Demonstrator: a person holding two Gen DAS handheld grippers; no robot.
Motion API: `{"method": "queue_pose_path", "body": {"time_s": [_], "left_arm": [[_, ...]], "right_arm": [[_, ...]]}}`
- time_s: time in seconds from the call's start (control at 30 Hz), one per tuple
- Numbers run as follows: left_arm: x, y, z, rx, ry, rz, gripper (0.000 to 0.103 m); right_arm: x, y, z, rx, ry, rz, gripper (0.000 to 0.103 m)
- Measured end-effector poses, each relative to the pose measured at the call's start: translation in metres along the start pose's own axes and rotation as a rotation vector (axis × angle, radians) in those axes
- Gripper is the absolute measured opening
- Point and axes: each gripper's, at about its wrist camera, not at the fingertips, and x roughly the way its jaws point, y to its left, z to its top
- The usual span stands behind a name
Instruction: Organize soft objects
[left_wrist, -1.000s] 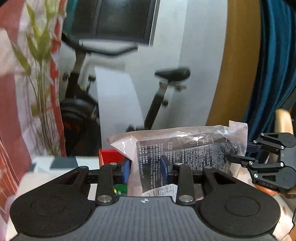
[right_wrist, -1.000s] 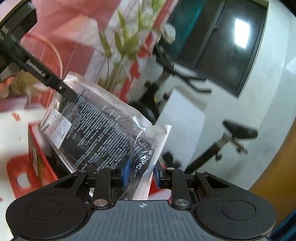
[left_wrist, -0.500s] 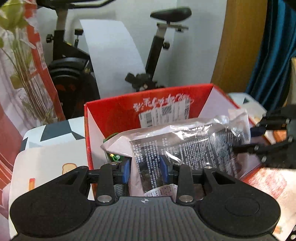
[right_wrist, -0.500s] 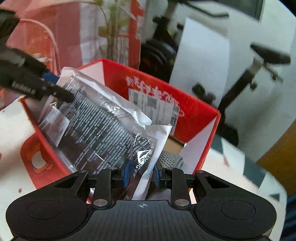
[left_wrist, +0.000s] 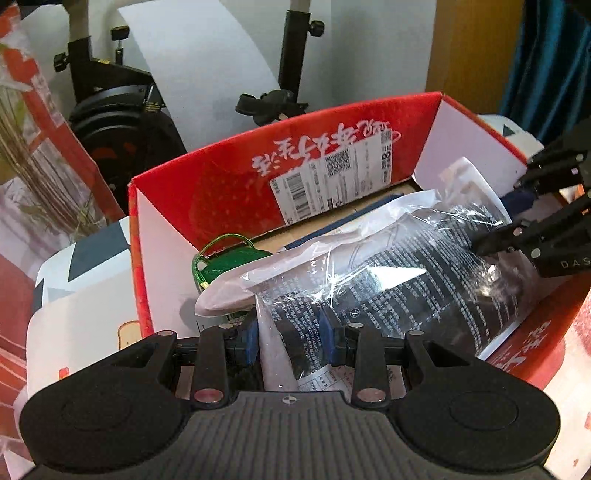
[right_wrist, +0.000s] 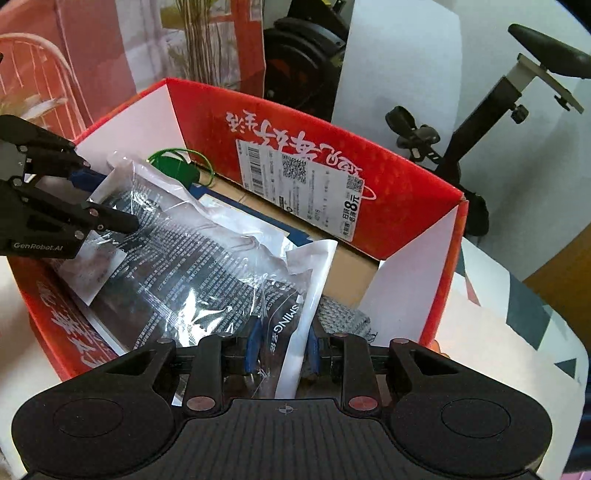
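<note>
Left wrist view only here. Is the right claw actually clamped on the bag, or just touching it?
Observer: Clamped. The right claw pinches the bag by its white end strip, both pads on it.
Operator: Anything in the box under that end?
Observer: A grey knit cloth lies in the near right corner of the red box.
Operator: Bag resting on it?
Observer: The white strip overlaps the cloth's left edge; contact can't be told.

The plastic package (right_wrist: 207, 258) hides most of the red box's (right_wrist: 406, 192) floor
</note>
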Motion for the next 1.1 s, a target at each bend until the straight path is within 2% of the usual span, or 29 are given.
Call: {"method": "queue_pose_path", "body": {"time_s": [0.17, 0.23, 0.27, 0.3, 0.37, 0.47, 0.53, 0.6, 0.7, 0.93, 1.1], "left_arm": [[-0.004, 0.002, -0.001, -0.016, -0.009, 0.002, 0.036], [-0.009, 0.004, -0.001, -0.034, -0.021, 0.001, 0.041], [-0.012, 0.004, -0.001, -0.044, -0.029, -0.006, 0.053], [-0.012, 0.004, 0.000, -0.054, -0.038, -0.016, 0.074], [-0.020, 0.005, 0.000, -0.071, -0.048, -0.036, 0.087], [-0.030, 0.001, 0.000, -0.051, -0.076, -0.027, 0.087], [-0.037, 0.002, 0.002, -0.063, -0.103, -0.019, 0.090], [-0.048, 0.006, 0.003, -0.100, -0.140, -0.011, 0.097], [-0.064, 0.011, 0.003, -0.142, -0.199, 0.003, 0.100], [-0.101, 0.014, -0.003, -0.299, -0.316, 0.023, 0.103], [-0.133, -0.001, -0.010, -0.309, -0.427, 0.057, 0.103]], "right_arm": [[0.000, 0.004, -0.001, -0.015, -0.003, -0.025, 0.026], [-0.003, 0.006, -0.002, -0.025, -0.014, -0.046, 0.027], [-0.005, 0.008, -0.002, -0.039, -0.018, -0.074, 0.036], [-0.006, 0.011, -0.003, -0.051, -0.025, -0.114, 0.052], [-0.011, 0.013, -0.004, -0.076, -0.055, -0.158, 0.068], [-0.017, 0.013, -0.004, -0.067, -0.075, -0.163, 0.069], [-0.024, 0.010, -0.003, -0.038, -0.101, -0.155, 0.074], [-0.033, 0.007, -0.002, -0.005, -0.138, -0.147, 0.085], [-0.051, 0.002, -0.001, 0.040, -0.192, -0.110, 0.103], [-0.098, -0.003, -0.005, 0.147, -0.319, -0.105, 0.103], [-0.133, -0.001, -0.015, 0.232, -0.423, -0.089, 0.103]]}}
